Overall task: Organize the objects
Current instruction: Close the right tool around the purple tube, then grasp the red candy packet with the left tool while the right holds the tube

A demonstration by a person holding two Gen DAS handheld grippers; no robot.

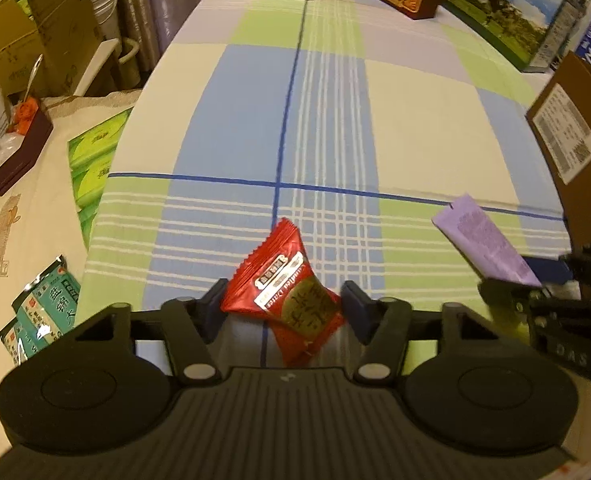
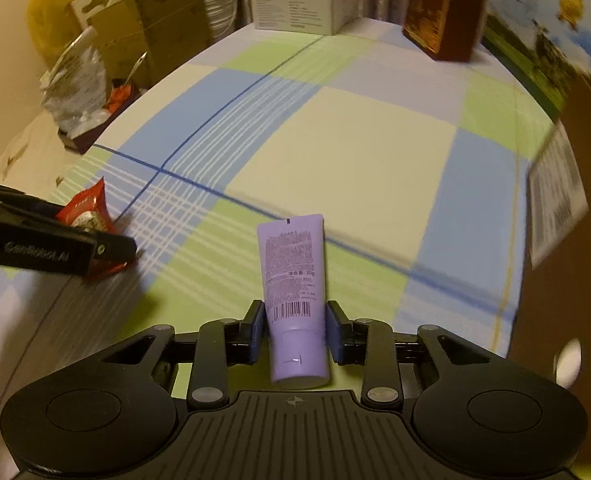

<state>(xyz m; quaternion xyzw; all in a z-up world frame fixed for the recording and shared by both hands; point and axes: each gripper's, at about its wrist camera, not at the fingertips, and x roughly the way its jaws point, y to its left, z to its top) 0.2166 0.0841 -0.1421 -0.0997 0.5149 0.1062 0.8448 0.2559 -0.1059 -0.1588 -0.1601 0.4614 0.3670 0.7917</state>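
Worktop [image 1: 415, 120] under a blue, green and cream checked cloth; cartons stand along its far edge. Right claw [image 2: 295, 330] is clamped on a lilac tube [image 2: 293, 280], cap end toward the camera. Left claw [image 1: 281, 306] grips a red snack packet [image 1: 291, 296] above the cloth.

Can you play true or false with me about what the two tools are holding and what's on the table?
1. The left tool holds a red snack packet. True.
2. The right tool holds a green bottle. False: it holds a purple tube.
3. The checked tablecloth is blue, green and cream. True.
4. The tube's cap points away from the right tool. False: the cap end sits toward the tool's body.
5. Boxes stand at the table's far end. True.
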